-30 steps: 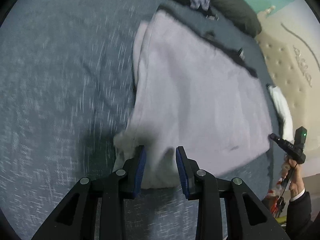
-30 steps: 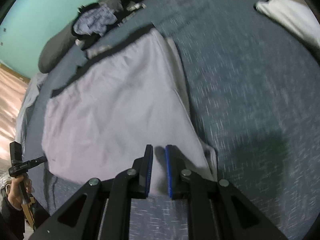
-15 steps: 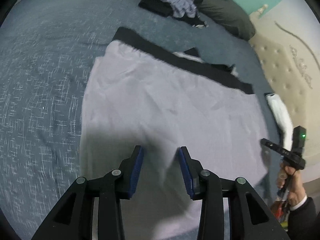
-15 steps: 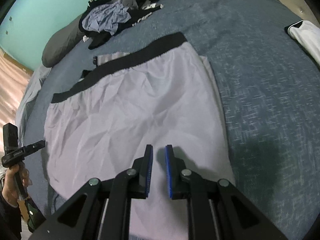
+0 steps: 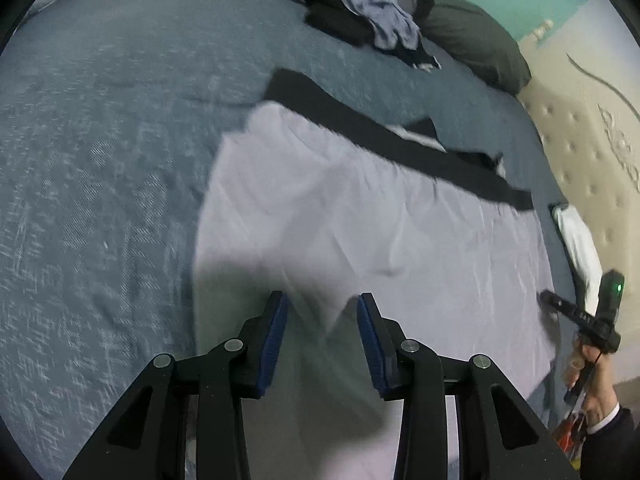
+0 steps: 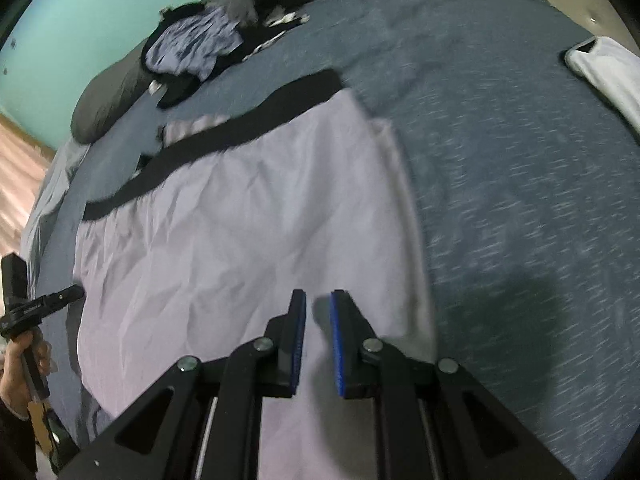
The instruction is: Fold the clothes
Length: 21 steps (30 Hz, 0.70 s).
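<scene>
Left gripper: jaws apart, nothing clamped, above the pale garment spread flat on the blue-grey bedspread. Right gripper: narrow gap, no fabric visibly pinched. Only the right view shows the garment's right edge; only the left view shows the headboard. Far: clothes pile.

the near edge of the garment runs under the left gripper and out past the bottom of the left wrist view, so its hem is cut off; whether any cloth is pinched there cannot be told. in the right wrist view the bedspread on the right is smeared by blur. the clothes pile at the far side is too tangled to tell pieces apart. the white item is cut by the right edge.
</scene>
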Each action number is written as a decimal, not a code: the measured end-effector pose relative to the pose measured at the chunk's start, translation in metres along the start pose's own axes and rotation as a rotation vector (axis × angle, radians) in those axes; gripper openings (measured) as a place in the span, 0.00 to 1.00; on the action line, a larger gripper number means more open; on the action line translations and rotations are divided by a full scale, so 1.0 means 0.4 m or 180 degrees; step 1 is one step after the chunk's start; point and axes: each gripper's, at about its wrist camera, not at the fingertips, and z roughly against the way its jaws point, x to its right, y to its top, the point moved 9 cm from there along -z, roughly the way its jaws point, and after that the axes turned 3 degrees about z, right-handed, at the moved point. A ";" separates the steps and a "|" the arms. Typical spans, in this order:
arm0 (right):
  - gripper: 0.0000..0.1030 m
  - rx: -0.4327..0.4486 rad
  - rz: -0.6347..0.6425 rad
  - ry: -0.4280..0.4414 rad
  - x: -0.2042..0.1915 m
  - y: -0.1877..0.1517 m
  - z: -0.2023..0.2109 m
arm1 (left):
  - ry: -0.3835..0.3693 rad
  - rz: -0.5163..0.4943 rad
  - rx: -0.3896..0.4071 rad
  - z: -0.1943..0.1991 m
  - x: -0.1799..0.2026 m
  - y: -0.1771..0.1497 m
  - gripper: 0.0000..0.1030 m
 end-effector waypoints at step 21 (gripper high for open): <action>0.10 0.0021 -0.0158 -0.0089 0.061 -0.007 0.011 | -0.0009 0.0226 -0.0002 -0.020 -0.062 0.025 0.39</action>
